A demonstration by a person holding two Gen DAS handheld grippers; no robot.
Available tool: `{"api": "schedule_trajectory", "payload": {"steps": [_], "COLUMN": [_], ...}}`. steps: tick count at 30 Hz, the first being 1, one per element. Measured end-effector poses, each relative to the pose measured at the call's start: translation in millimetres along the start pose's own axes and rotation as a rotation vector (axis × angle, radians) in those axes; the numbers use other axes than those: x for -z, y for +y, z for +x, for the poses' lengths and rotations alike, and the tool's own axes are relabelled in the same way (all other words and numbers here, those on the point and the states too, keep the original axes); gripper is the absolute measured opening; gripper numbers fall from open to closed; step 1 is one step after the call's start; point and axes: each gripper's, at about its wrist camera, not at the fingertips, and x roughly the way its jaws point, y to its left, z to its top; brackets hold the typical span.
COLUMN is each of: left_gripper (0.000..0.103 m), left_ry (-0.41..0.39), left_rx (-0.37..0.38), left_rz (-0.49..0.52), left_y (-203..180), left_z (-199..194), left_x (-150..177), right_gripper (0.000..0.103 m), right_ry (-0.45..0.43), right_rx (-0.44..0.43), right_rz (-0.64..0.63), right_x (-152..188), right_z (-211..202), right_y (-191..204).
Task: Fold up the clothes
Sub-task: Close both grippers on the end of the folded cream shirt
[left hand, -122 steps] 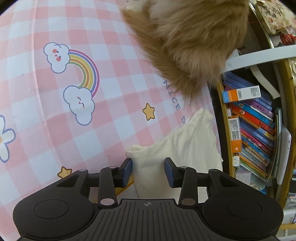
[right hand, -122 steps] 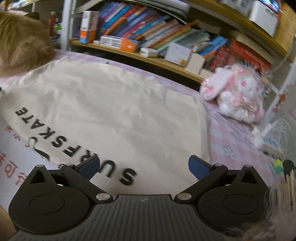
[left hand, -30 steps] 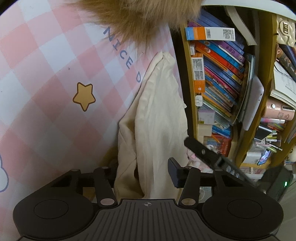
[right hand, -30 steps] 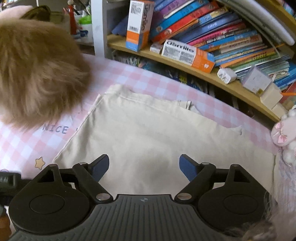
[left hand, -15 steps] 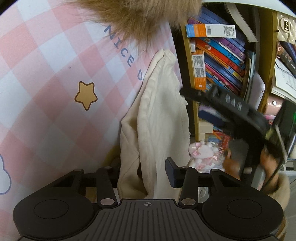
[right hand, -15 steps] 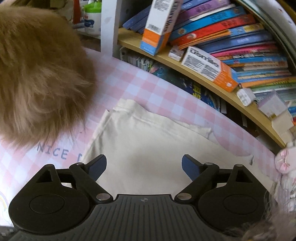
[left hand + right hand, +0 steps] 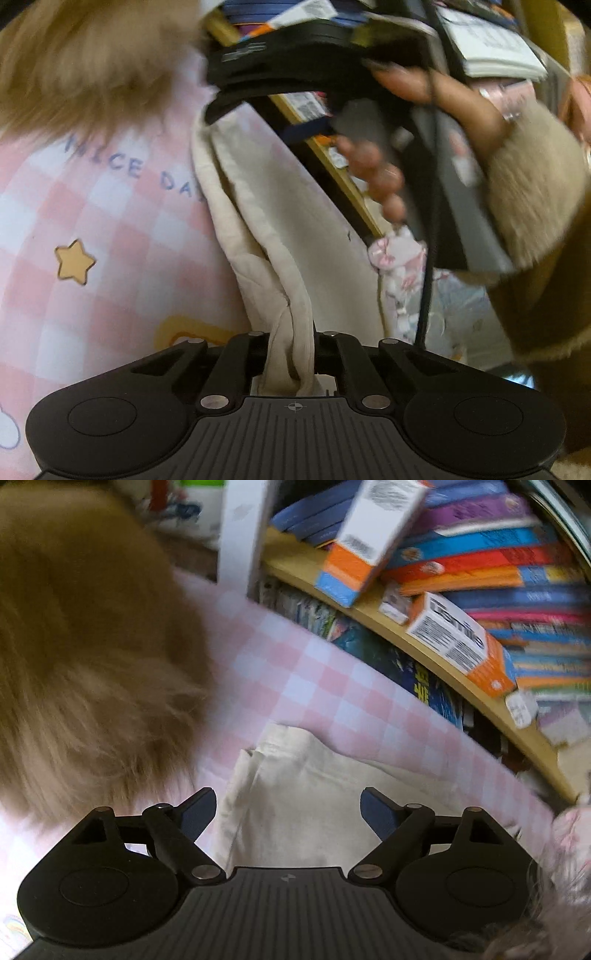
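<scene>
In the left wrist view, the left gripper (image 7: 290, 365) is pinching a bunched edge of the cream cloth (image 7: 280, 221); its jaws are drawn together on the fabric, which is rising out of them in a twisted roll. From there the cloth is running toward the far side over the pink checked sheet (image 7: 92, 221) in at least two layers, with a long crease down its left side. At the far end, the right gripper (image 7: 295, 59) is showing blurred above the cloth's far corner, held by a hand (image 7: 443, 99) in a furry sleeve. A tan furry mass (image 7: 85, 55) is lying on the sheet at far left.

In the right wrist view, the right gripper (image 7: 288, 808) is hanging over the cloth (image 7: 314, 812) with its jaws wide apart and nothing between them. The cloth is lying on the sheet (image 7: 314, 672), near a bookshelf (image 7: 424, 653) at far right; its far left corner is showing doubled edges.

Judging by the layers, one fold seems to be in place or forming. The near edge is bunched rather than flat, so smoothing and perhaps another fold seem to be left. How small the cloth should end up cannot be told.
</scene>
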Motion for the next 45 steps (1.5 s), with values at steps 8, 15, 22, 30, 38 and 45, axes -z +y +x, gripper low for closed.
{"api": "schedule_trajectory", "payload": {"steps": [8,15,22,30,38,45], "left_gripper": [0.006,0.006,0.006,0.006,0.006,0.006], "left_ry": [0.010,0.021,0.028,0.010,-0.014,-0.030], "left_rx": [-0.013,-0.012,-0.008,-0.002,0.016,0.037], "left_rz": [0.115,0.167,0.185,0.200,0.267,0.358], "left_y": [-14,-20,-24,-28,-45,-72], "left_z": [1,3,3,-1,-6,-5], "left_x": [-1,-1,-1,0,0,4], "right_gripper": [0.085,0.065,0.042,0.009,0.008,0.007], "right_ry": [0.066,0.115,0.155,0.171,0.098,0.021], "right_rx": [0.062,0.116,0.130,0.117,0.086,0.084], "right_rz": [-0.180,-0.267,-0.284,-0.204,-0.137,-0.086], "right_x": [0,5,10,10,14,26], "right_z": [15,26,29,24,-8,-43], "right_y": [34,52,56,36,7,-31]}}
